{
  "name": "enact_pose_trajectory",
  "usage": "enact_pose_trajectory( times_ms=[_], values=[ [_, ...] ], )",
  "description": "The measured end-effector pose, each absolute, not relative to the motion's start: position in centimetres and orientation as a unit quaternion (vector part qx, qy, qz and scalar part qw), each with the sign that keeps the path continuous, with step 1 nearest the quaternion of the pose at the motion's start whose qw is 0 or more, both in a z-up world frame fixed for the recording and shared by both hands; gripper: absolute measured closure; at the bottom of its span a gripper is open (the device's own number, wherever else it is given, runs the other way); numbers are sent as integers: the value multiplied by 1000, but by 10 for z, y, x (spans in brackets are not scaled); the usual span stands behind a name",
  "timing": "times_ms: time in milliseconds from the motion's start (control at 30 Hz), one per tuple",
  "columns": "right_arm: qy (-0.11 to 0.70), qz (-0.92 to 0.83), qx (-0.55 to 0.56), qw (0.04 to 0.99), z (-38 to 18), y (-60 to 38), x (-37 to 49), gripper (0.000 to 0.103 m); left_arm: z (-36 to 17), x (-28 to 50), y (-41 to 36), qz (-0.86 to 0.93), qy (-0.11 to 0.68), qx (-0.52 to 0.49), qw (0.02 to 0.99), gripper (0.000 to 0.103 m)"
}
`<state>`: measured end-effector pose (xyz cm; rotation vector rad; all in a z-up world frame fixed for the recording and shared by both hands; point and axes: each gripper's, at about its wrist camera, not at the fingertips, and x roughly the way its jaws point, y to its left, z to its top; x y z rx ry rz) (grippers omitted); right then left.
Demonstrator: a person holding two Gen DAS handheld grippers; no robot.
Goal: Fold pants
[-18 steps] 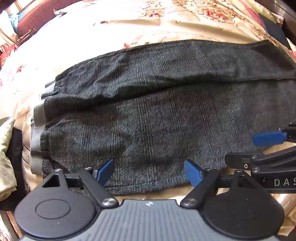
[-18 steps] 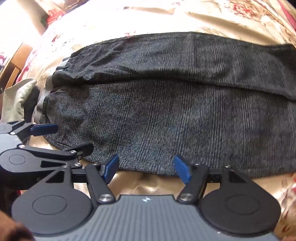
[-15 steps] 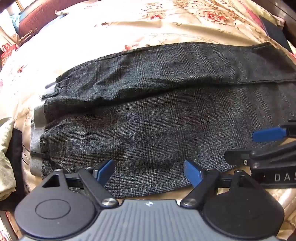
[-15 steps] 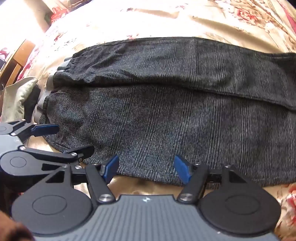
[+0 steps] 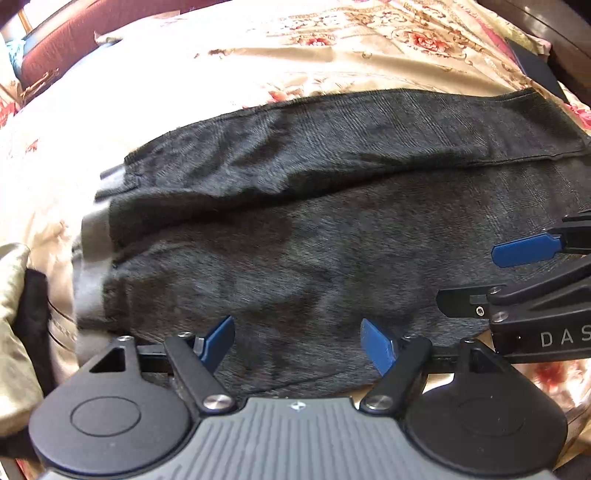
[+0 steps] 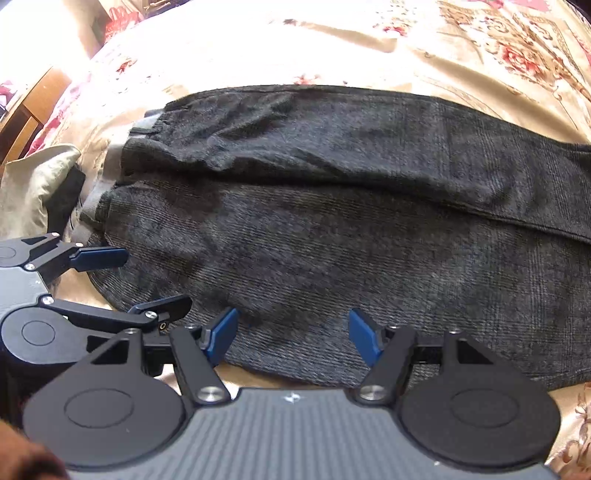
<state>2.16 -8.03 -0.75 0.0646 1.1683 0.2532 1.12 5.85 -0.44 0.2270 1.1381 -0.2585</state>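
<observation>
Dark grey checked pants (image 5: 295,229) (image 6: 332,229) lie flat across a floral bedspread (image 5: 240,62) (image 6: 332,40), with the grey waistband (image 5: 94,229) at the left and the legs running right. The far leg lies along the near one and overlaps it. My left gripper (image 5: 299,339) is open, its blue pads (image 5: 221,338) spread over the pants' near edge close to the waist. My right gripper (image 6: 293,332) is also open over the near edge, further along the leg. Each shows in the other's view: right gripper (image 5: 495,277), left gripper (image 6: 140,282). No fabric is pinched.
A beige garment (image 5: 14,295) (image 6: 37,181) with a black one beside it lies left of the waistband. A dark red cushioned piece (image 5: 74,33) stands beyond the bed's far left. Wooden furniture (image 6: 33,107) shows at the left. A hand (image 6: 22,461) shows at the bottom corner.
Both grippers have edged forward over the pants' near edge, so the fabric sits lower in both views. Both stay open. The pants have not moved.
</observation>
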Motion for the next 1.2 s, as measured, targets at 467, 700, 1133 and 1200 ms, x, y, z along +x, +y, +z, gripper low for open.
enact_pose_trajectory(
  times_ms=[467, 700, 1133, 1200],
  values=[
    [497, 188, -22, 847, 14, -64, 82, 35, 12, 64, 97, -131, 544, 96, 823, 15],
    [455, 239, -102, 852, 18, -47, 167, 35, 11, 140, 147, -107, 510, 128, 844, 15],
    [460, 321, -198, 804, -32, -13, 279, 35, -38, 227, 192, -126, 466, 154, 862, 15],
    [473, 326, -201, 793, -41, -13, 290, 36, -35, 233, 201, -124, 463, 150, 865, 15]
  ],
)
